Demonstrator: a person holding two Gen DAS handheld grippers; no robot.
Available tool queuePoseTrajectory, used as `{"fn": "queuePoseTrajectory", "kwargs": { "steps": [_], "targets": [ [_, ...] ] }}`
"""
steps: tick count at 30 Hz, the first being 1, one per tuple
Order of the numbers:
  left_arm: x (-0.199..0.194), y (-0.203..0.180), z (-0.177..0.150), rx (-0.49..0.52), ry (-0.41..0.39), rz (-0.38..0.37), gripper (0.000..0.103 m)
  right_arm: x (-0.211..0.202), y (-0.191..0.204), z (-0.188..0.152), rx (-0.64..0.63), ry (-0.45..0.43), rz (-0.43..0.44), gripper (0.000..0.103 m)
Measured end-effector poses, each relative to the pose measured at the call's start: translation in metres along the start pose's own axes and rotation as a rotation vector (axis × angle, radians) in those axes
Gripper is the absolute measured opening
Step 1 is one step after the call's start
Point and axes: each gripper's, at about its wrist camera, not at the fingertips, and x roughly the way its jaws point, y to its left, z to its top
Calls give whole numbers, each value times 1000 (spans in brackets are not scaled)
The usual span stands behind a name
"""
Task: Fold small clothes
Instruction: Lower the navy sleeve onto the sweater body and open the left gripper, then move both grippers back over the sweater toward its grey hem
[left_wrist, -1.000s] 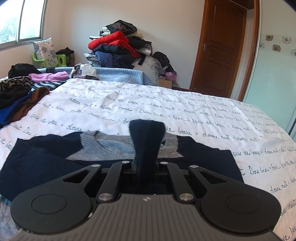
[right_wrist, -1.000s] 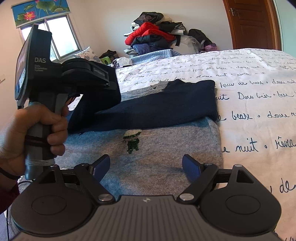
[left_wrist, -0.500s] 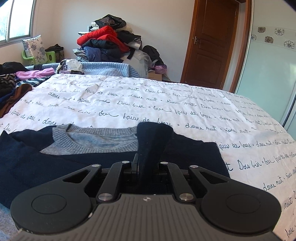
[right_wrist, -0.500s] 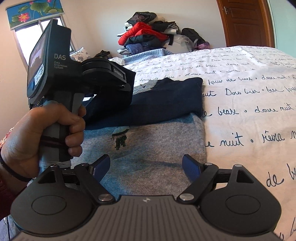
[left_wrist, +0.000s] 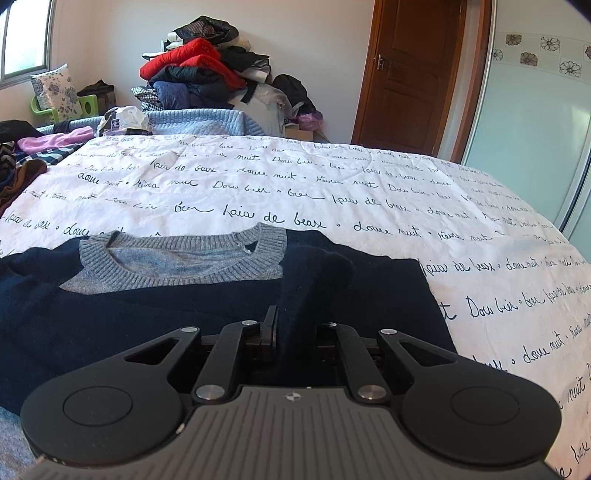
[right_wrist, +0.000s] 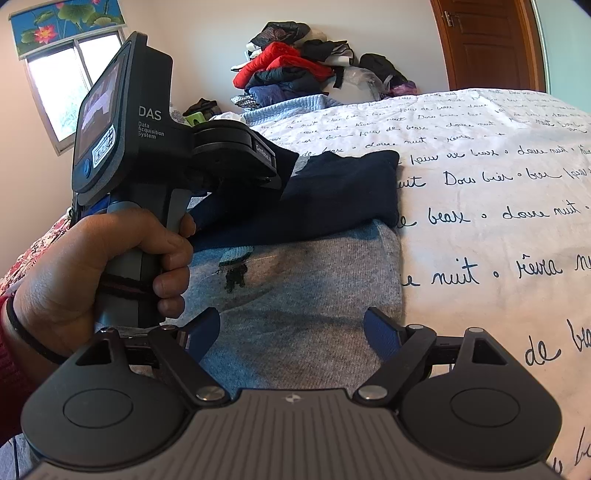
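A small grey and navy sweater (left_wrist: 177, 266) lies on the bed; its grey ribbed collar faces away from me. My left gripper (left_wrist: 295, 321) is shut on a navy sleeve (left_wrist: 314, 284) and holds it low over the sweater's navy chest. In the right wrist view the grey body of the sweater (right_wrist: 306, 295) with a small embroidered figure (right_wrist: 234, 269) lies under my open, empty right gripper (right_wrist: 291, 328). The left gripper unit (right_wrist: 147, 147) shows there in a hand, with the navy sleeve (right_wrist: 332, 184) hanging from it.
The bed cover (left_wrist: 369, 192) is white with dark script. Clothes lie at the bed's left edge (left_wrist: 26, 158). A pile of clothes (left_wrist: 199, 74) stands behind the bed by the wall. A wooden door (left_wrist: 410, 74) is at the back right.
My left gripper has carried the navy sleeve to the right and down across the sweater. The right gripper has stayed open over the grey body and edged closer.
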Motion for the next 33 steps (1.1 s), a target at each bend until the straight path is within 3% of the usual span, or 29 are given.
{"fn": "queuePoseTrajectory", "kwargs": {
  "steps": [4,8,18,28,30,33],
  "targets": [
    [-2,-3,-1,13,-5,19,18,-1,2,0,-5,1,-2,85],
    [-4,-7,-3,21,1,21,34,-2,4,1,-12,1,-8,85],
    [-17,-13,-6,45,-30,37,55,-9,3,-2,-22,0,-30,86],
    [-37,-9,-12,48,-42,61,66,-22,11,-8,-46,-9,-37,86],
    [-42,-7,-14,48,-47,86,78,-24,12,-9,-51,-12,-38,86],
    [-55,-2,-21,48,-66,119,87,-28,16,-12,-62,-8,-37,86]
  ]
}}
